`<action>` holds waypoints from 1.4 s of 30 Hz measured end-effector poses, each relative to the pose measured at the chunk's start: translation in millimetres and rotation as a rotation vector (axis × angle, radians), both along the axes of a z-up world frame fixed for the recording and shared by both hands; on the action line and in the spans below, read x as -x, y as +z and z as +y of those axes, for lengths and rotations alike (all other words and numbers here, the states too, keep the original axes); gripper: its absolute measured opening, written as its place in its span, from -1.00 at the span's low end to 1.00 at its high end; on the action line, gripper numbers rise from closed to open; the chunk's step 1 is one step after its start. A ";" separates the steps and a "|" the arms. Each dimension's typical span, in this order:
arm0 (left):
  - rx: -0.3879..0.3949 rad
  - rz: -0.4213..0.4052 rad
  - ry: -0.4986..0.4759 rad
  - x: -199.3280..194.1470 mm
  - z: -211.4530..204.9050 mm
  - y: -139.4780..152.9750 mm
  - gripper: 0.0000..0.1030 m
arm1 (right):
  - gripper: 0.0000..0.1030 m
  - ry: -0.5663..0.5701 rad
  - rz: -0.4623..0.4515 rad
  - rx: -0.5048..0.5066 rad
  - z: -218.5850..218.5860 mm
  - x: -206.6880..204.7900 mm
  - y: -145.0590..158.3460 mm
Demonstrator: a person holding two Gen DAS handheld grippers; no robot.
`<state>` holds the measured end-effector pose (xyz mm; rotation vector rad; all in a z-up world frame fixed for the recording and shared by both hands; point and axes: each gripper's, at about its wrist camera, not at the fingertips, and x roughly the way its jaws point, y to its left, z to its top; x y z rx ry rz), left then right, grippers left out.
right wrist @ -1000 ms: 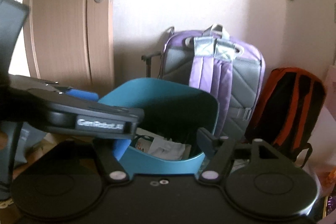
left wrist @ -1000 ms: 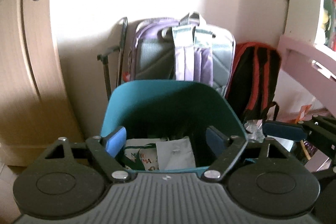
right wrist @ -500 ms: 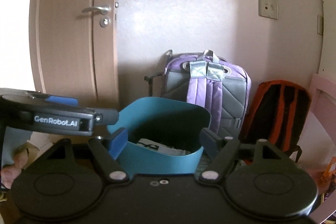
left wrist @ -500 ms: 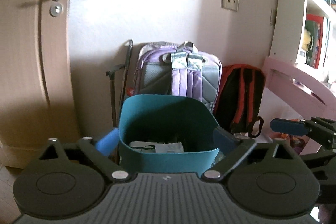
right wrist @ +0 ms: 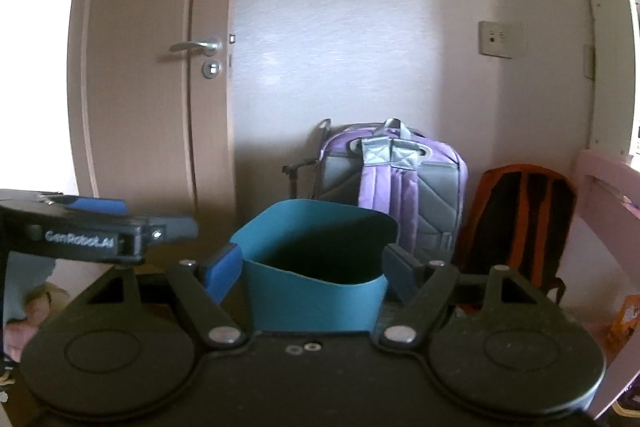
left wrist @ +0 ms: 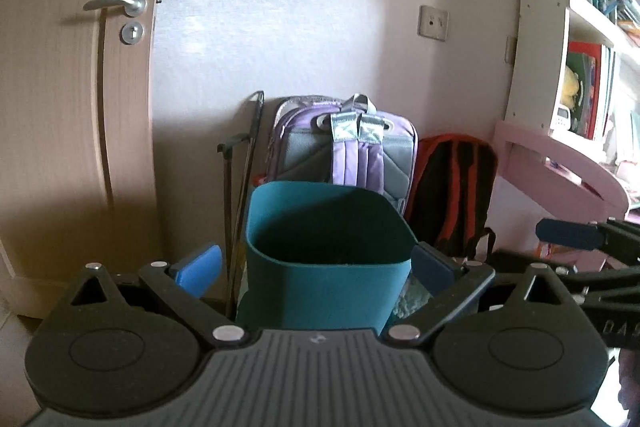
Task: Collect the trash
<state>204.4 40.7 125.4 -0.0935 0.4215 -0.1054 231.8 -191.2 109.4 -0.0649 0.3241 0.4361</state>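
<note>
Teal bin (left wrist: 328,283) stands upright on the floor, mouth facing up, just in front of the purple backpack (left wrist: 352,151). Left gripper (left wrist: 316,267) and right gripper (right wrist: 312,269) both have fingers spread wide, holding nothing.

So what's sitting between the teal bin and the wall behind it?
A purple-and-grey backpack stands between the teal bin and the wall, straps facing out; both wrist views show it.
</note>
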 end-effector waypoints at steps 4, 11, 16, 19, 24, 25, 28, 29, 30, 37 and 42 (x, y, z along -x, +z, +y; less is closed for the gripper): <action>-0.002 0.002 -0.006 5.5 -1.9 -0.6 0.98 | 0.50 -0.002 0.017 -0.017 -4.6 2.6 -2.9; -0.015 -0.013 -0.017 11.8 -7.8 1.6 0.98 | 0.50 -0.009 0.034 -0.037 -11.2 8.1 -5.1; 0.004 -0.008 -0.033 12.8 -7.7 3.1 0.98 | 0.50 -0.009 0.031 -0.041 -13.0 12.7 -3.5; 0.003 -0.013 -0.035 14.7 -8.1 3.8 0.98 | 0.51 -0.009 0.026 -0.039 -13.0 15.7 -3.2; 0.000 -0.017 -0.037 18.1 -10.1 5.1 0.98 | 0.51 -0.006 0.022 -0.043 -13.1 20.4 -1.0; -0.002 -0.017 -0.038 18.8 -10.5 5.4 0.98 | 0.51 -0.008 0.021 -0.044 -13.2 21.9 -0.7; -0.007 -0.022 -0.052 20.9 -12.4 6.8 0.98 | 0.51 -0.007 0.021 -0.048 -14.2 24.2 0.0; -0.012 -0.025 -0.051 22.0 -13.2 7.2 0.98 | 0.51 -0.009 0.019 -0.048 -14.5 25.1 0.3; -0.015 -0.027 -0.051 23.0 -14.2 7.6 0.98 | 0.51 -0.010 0.017 -0.051 -15.1 25.8 0.9; 0.007 -0.027 -0.060 27.8 -14.9 8.7 0.98 | 0.51 -0.015 0.008 -0.060 -17.3 30.4 4.6; 0.021 -0.022 -0.068 30.6 -17.0 8.6 0.98 | 0.51 -0.016 0.003 -0.061 -20.3 35.9 5.2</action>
